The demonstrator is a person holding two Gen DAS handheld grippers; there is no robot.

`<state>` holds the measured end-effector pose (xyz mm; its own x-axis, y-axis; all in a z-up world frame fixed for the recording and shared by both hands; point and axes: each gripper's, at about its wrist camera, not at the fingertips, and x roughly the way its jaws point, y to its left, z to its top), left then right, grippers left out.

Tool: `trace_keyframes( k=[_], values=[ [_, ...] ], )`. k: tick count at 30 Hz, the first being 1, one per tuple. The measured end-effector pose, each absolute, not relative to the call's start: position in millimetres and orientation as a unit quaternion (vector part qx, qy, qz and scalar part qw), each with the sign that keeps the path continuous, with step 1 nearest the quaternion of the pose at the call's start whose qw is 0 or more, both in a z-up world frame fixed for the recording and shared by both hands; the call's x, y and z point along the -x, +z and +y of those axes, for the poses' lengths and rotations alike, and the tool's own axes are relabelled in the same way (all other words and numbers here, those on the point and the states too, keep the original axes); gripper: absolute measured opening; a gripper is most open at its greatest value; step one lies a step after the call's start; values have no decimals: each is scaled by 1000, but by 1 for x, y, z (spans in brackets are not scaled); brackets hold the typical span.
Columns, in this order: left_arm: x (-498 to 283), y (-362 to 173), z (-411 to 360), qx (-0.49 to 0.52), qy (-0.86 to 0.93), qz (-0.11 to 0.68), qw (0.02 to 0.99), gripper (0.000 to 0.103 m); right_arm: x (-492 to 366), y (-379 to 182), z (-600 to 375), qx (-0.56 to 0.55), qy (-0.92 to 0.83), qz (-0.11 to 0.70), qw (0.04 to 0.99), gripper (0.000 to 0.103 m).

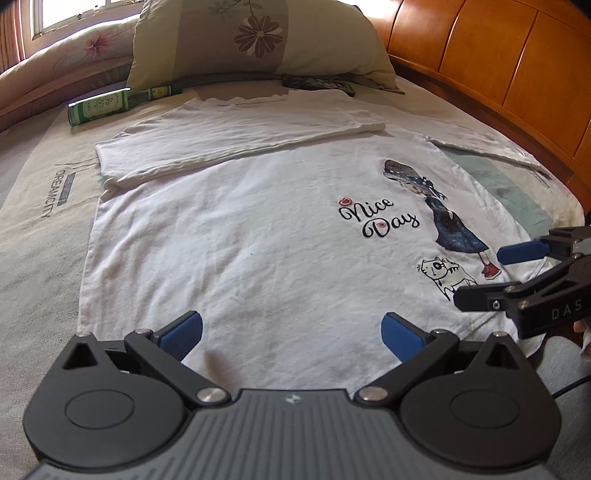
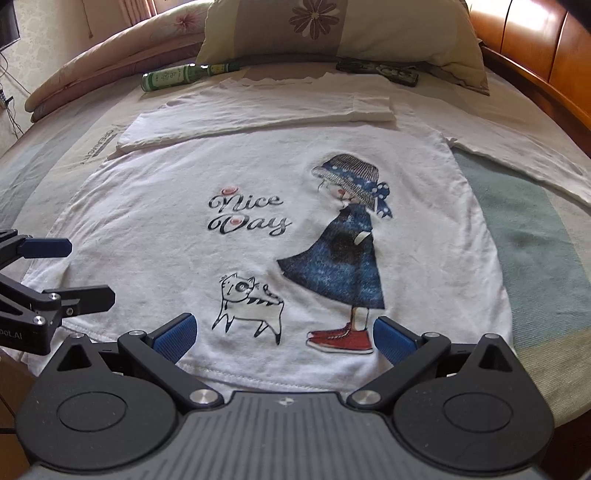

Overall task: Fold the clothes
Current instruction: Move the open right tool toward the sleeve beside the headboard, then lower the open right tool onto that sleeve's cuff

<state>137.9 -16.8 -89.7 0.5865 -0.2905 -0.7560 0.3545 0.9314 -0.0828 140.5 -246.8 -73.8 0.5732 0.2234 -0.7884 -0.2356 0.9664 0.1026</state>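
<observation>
A white long-sleeved shirt (image 1: 240, 236) (image 2: 155, 184) lies flat on the bed, print side up, with a "Nice Day" girl-and-cat picture (image 2: 332, 251). One sleeve (image 1: 236, 136) (image 2: 258, 110) is folded across the chest; the other sleeve (image 2: 524, 162) stretches out to the right. My left gripper (image 1: 291, 334) hovers open over the shirt's hem, nothing between its blue pads. My right gripper (image 2: 284, 334) is open too, above the hem near the red shoes. Each gripper shows in the other's view: the right gripper (image 1: 480, 273) at the right edge, the left gripper (image 2: 92, 269) at the left edge.
A green bottle (image 1: 110, 105) (image 2: 177, 75) lies beyond the shirt, by a flowered pillow (image 1: 258, 40) (image 2: 340, 29). A dark flat packet (image 1: 317, 83) (image 2: 380, 72) sits under the pillow's edge. The wooden headboard (image 1: 498, 74) curves along the right. A rolled quilt (image 2: 110, 55) lies at the back left.
</observation>
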Motion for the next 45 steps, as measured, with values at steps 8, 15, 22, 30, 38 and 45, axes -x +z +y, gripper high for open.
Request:
trace_keyframes(
  k=[8,15,22,30,38,45],
  values=[
    [-138,-86,-36,-54,-198,415,887,102,-141,-88,-299,-36,86,451,888,103],
    [-144,-88,-57,-72,-209,413,883,102,-136,-76,-329,-83,92,437,891,103],
    [-146,-87,-74,-78,-222,417,878,102,-135,-87,-343,-110,107,433,888,103],
    [-144,-81,-89,-86,-223,420,876,102,-124,-69,-370,-129,120,402,898,103],
    [-139,-72,-104,-101,-198,427,876,102,-131,-69,-407,-197,113,364,903,103],
    [-129,-57,-129,-112,-205,406,883,102,-135,-62,-446,-237,113,323,909,103]
  ],
)
